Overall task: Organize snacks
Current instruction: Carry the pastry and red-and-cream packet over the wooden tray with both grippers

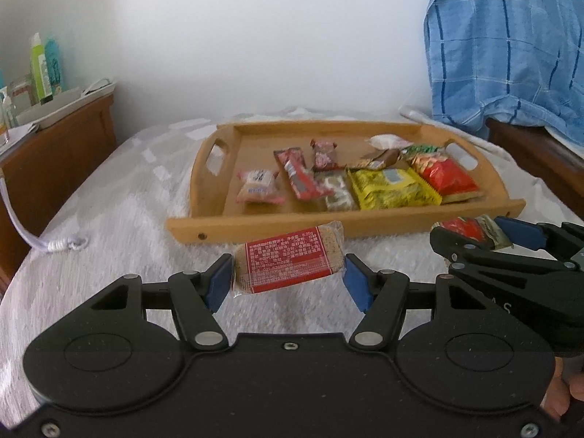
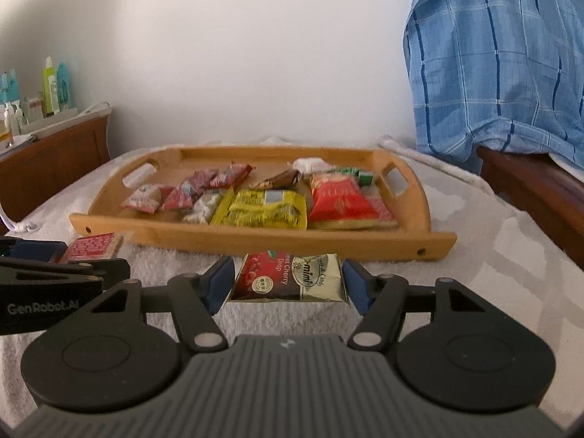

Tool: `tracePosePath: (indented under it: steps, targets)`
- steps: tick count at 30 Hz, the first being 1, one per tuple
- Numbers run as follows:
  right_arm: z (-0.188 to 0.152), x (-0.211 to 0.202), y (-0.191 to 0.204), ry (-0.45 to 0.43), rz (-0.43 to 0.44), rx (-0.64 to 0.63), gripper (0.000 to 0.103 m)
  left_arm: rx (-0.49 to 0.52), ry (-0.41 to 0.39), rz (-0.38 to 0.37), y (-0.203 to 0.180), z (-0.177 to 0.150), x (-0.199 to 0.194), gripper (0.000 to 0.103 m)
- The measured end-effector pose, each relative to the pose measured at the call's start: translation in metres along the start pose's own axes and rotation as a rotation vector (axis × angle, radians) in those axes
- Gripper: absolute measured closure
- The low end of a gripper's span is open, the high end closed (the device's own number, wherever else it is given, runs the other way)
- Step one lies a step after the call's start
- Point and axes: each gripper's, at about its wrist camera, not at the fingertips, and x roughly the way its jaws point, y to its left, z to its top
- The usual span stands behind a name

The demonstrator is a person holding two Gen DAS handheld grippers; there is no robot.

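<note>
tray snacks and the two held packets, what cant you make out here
- White packet, left wrist view: hidden behind other snacks, blurred.
- Cracker packet print: too small.
- Candy packet, right wrist view: name's start cut by a fold.
- Clear packet: under the yellow packet.

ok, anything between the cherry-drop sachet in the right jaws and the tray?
Nothing: only bare white towel between the red-and-gold sachet and the wooden tray, per right wrist view.

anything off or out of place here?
Nothing damaged or spilled. Snacks lie loosely jumbled, some overlapping, at the right of the wooden tray. The red-label bar and cherry drop packet are outside it, held in grippers.
</note>
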Motion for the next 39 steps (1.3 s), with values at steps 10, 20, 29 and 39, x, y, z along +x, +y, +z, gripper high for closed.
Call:
tracePosePath:
  steps: [10, 20, 29, 39]
  targets:
    - [0.038, 0.006, -0.009, -0.061, 0.008, 0.002, 0.035, 0.019, -0.057, -0.033, -0.003, 0.044, 0.008, 0.04]
    - [0.08, 0.038, -0.02, -0.075, 0.018, -0.003, 0.036, 0.0, -0.06, -0.067, -0.003, 0.093, 0.044, 0.041]
    - [0.108, 0.071, -0.028, -0.054, 0.016, -0.007, 0.036, -0.036, -0.025, -0.097, 0.003, 0.131, 0.082, 0.041]
    - [0.124, 0.1, -0.032, -0.025, 0.02, -0.016, 0.036, -0.018, 0.015, -0.098, 0.001, 0.146, 0.115, 0.041]
